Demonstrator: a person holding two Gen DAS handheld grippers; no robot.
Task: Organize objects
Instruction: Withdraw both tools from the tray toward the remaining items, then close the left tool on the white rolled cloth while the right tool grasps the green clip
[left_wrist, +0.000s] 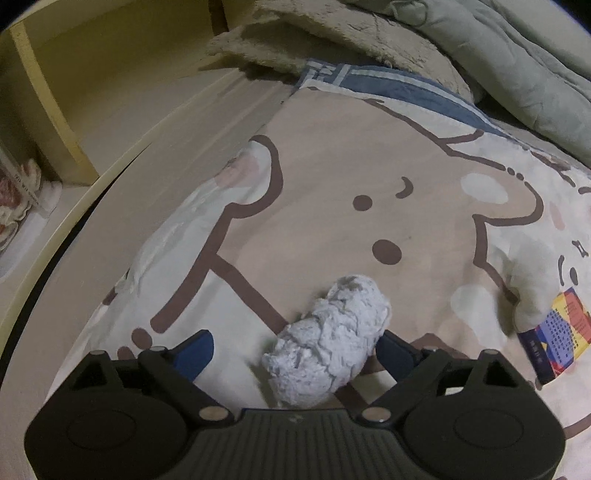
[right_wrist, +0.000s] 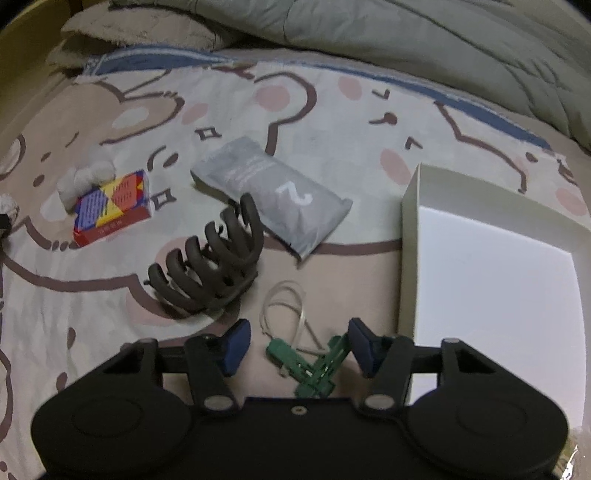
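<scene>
Bedsheet with brown cartoon-bear print fills the left wrist view. Left gripper points down at it, blue fingers spread wide. White fluffy roll lies on the sheet between them, slanted; its right flank sits against or just beside the right finger, while the left finger stands clear of it. No firm grip to be seen. Colourful small box near the right edge of this view, partly under a pale lump of cloth. Beige fleece blanket and grey-green quilt bunched at the far end of the bed. Cream wooden shelf to the left.

Right wrist view: right gripper over the same sheet, fingers partly open, pads not pressing on anything. Green plastic clip piece with a loop of clear thin cord lies on the sheet between the fingers, nearer the right one; whether that finger touches it cannot be told. Dark brown claw hair clip just beyond the left finger. Grey pouch marked "2" beyond the hair clip, close to its upper end. The colourful box left of these, white cloth wads touching its far side. Open white box at right, interior bare, its near corner just beside the right finger.
</scene>
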